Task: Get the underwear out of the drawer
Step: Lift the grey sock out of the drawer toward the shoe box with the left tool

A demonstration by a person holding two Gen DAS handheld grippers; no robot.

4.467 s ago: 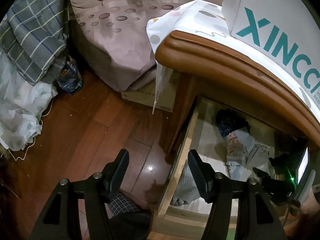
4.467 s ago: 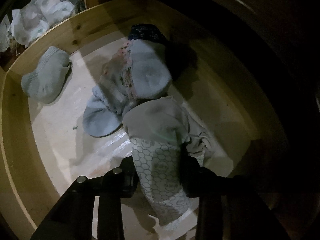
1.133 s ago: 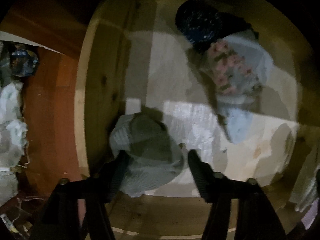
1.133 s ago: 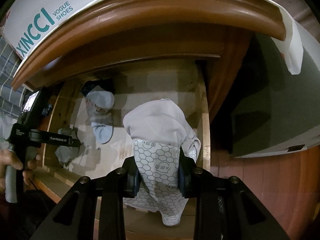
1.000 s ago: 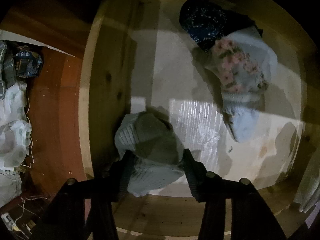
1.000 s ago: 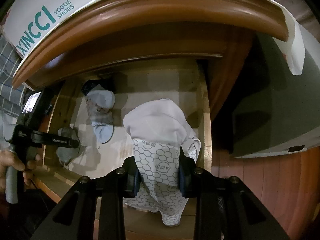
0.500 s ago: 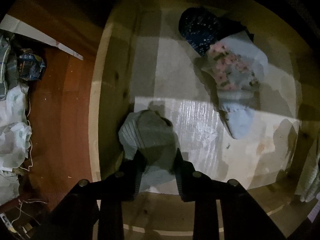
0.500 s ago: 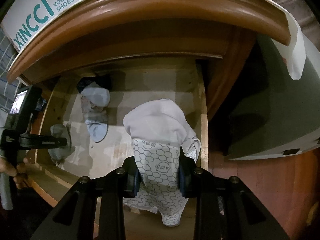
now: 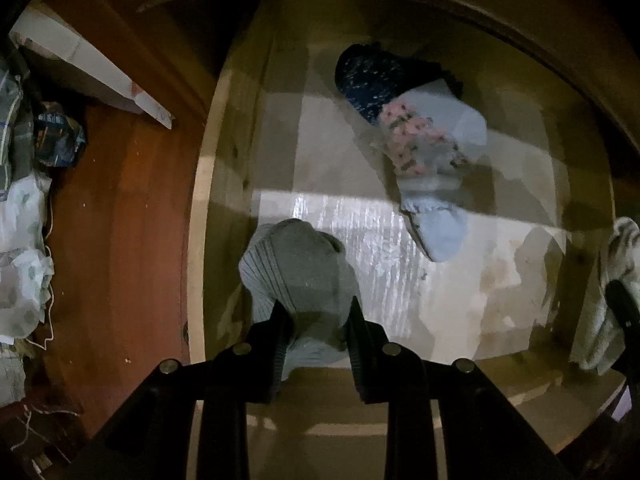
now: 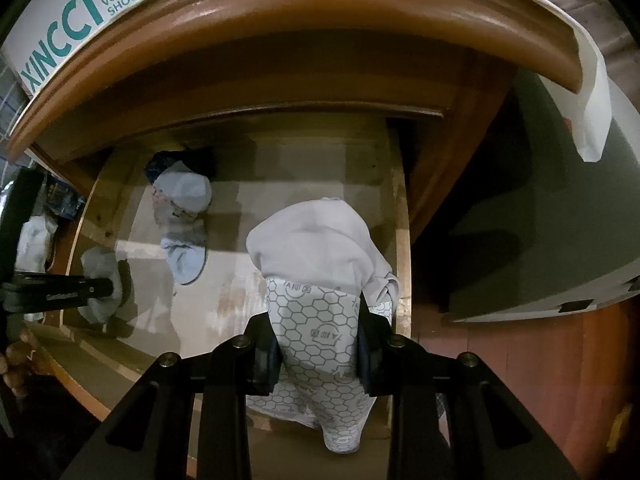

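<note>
Left gripper [image 9: 316,330] clamped on a grey ribbed bundle [image 9: 298,276], pads pressing it from both sides, the bulk bulging out ahead of the fingertips. Pointing down into the open drawer [image 9: 200,216], near its left wall and front edge. Bundle bottom hidden behind the fingers, so contact with the drawer floor cannot be told. Further in, toward the back: a pale blue piece [image 9: 438,184] with a pink floral band, lying flat, its far end overlapping a dark speckled piece [image 9: 370,76]; both well apart from the left gripper. Right gripper [image 10: 318,344] closed on white underwear [image 10: 316,248] with a hexagon-print waistband, pinched at the band, plain cloth mounded ahead of the fingertips, the tail hanging below the fingers. Held over the drawer's right front corner, clear of the drawer floor. Same underwear showing at the right edge of the left view as a hanging pale cloth. Left gripper also seen from the right view at far left, with a hand [image 10: 16,356] on its handle. Shoe box [image 10: 80,12] on the cabinet top above. Red-brown floor [image 9: 116,220] left of the drawer.
</note>
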